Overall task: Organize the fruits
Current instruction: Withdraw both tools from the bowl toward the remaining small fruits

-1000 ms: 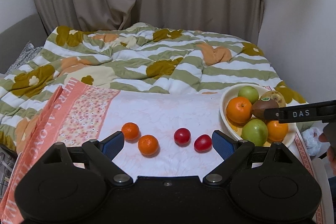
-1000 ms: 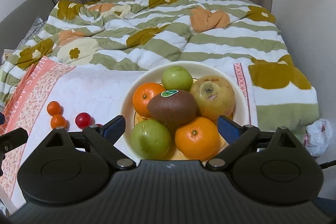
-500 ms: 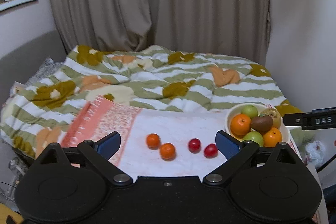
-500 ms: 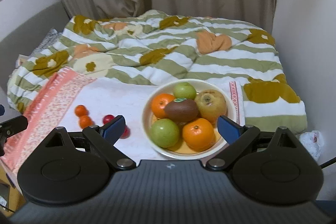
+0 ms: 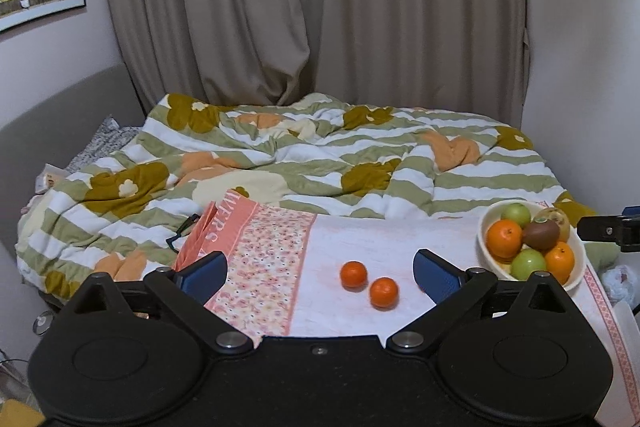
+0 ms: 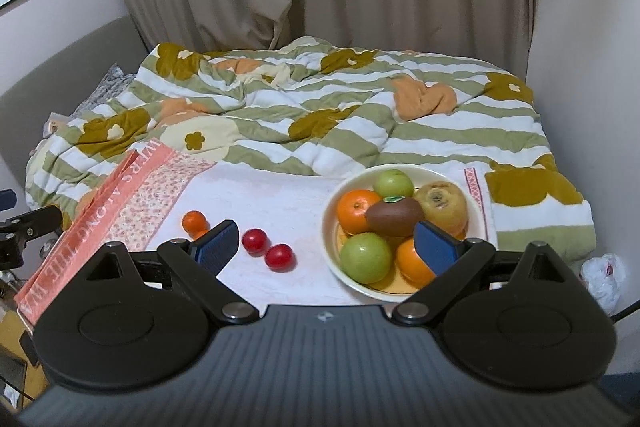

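With both jaws spread and empty above bed, I hover between picks; next: pinch small orange, carry toward bowl.

Both wrist views face bed — bowl shared.
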Motion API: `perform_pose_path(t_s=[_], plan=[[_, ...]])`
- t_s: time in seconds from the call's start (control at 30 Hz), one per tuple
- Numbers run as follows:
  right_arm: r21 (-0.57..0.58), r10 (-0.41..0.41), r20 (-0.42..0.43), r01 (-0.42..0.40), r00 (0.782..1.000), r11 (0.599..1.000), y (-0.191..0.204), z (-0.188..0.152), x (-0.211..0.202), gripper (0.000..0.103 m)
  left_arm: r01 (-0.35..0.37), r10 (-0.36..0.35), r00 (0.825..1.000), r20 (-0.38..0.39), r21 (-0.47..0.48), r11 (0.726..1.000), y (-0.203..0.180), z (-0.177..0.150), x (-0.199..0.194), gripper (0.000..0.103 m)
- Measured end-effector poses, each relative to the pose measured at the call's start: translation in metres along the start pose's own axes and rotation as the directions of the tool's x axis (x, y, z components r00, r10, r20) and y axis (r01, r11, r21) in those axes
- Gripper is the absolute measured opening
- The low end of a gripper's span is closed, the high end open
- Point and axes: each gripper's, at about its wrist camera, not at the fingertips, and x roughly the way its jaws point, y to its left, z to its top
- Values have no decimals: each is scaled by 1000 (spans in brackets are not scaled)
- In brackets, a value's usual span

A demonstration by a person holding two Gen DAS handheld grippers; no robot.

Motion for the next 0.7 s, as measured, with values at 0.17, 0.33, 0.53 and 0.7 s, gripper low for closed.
perform_pose_path(t_s=[0.17,0.33,0.53,0.7], plan=[[47,-53,-3,53,999,998,27,-1,13,103,56,-54,998,-35,42,998,30,9,29,101],[89,-108,-25,110,994,990,50,-4,31,103,130,-124,991,-59,106,986,52,17,59,101],[72,-173,-41,175,984,982,78,-8,54,103,229,-214,972,-95,192,954,71,22,97,101],[-1,-188,-67,189,980,982,93,-14,79,103,306,-277,951,-138,291,906,74,22,132,101]])
